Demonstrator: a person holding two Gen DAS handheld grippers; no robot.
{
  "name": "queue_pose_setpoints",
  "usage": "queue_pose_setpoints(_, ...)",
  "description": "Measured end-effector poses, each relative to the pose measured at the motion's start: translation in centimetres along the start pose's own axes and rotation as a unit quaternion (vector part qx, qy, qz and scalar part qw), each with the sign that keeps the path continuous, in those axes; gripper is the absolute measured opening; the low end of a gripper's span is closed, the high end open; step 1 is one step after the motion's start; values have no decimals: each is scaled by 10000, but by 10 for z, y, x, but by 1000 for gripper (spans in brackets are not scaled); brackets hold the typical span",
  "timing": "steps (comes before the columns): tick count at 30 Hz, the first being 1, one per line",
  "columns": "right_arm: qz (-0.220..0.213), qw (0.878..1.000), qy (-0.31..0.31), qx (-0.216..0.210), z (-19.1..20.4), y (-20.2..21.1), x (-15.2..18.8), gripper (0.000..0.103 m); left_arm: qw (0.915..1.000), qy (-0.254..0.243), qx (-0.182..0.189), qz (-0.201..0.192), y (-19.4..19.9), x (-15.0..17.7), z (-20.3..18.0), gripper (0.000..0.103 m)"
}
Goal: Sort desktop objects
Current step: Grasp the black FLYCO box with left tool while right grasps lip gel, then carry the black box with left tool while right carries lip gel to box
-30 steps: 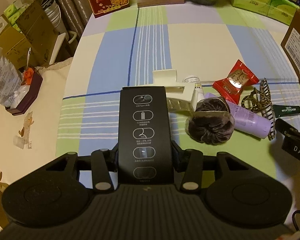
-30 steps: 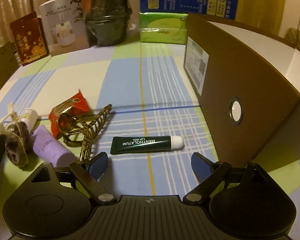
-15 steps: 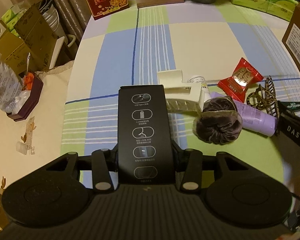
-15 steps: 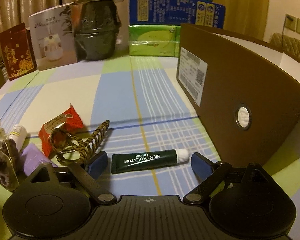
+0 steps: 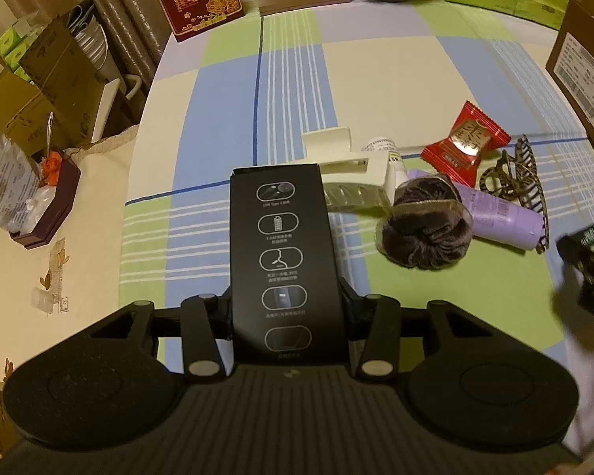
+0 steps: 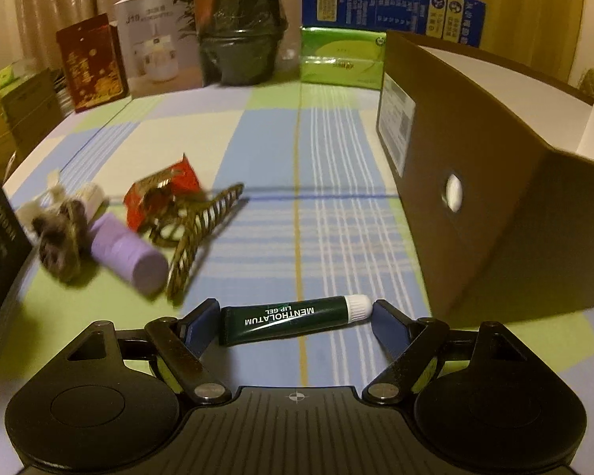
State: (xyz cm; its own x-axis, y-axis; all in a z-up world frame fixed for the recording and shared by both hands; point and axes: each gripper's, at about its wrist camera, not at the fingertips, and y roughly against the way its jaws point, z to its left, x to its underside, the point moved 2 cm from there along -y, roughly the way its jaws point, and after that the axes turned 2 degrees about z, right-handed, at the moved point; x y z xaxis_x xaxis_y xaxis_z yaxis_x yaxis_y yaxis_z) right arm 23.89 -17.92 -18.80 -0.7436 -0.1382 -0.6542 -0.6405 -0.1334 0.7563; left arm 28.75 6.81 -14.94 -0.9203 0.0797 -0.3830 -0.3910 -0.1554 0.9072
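Lip gel tube (image 6: 293, 320) now lies on the tabletop (image 6: 257, 150) between the right claw's (image 6: 293, 322) narrowing, not yet pressing pads, nearly ready for pickup; left claw (image 5: 285, 308) stays clenched on the black box (image 5: 283, 257).

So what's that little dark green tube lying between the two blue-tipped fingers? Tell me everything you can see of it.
The lip gel tube is small and dark green, with white lettering reading MENTHOLATUM LIP GEL and a ribbed white cap at its right end. It looks like soft plastic, flattened at the crimped left end. It lies flat on the checked tablecloth, crosswise between the fingers of the right gripper, whose jaws have just been closing and whose pads stand near both ends; whether they touch it, I cannot tell.
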Motion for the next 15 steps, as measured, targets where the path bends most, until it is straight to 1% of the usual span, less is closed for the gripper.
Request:
queue_pose_setpoints(5, 162, 9997, 134, -129, -12, 16, 13, 80, 9999, -101, 21, -11, 6, 11, -4, 40)
queue_pose_setpoints(10, 308, 9992, 171, -163, -31, 33, 28, 80, 9995, -239, 196, 105, 18, 32, -14, 40)
queue_pose_setpoints(12, 338, 9991, 190, -157, -37, 38, 32, 80, 9994, -242, 213, 128, 20, 37, -17, 41)
queue_pose_setpoints(15, 384, 9990, 175, -146, -46, 43, 34, 80, 9995, -196, 136, 218, 16, 37, -18, 45)
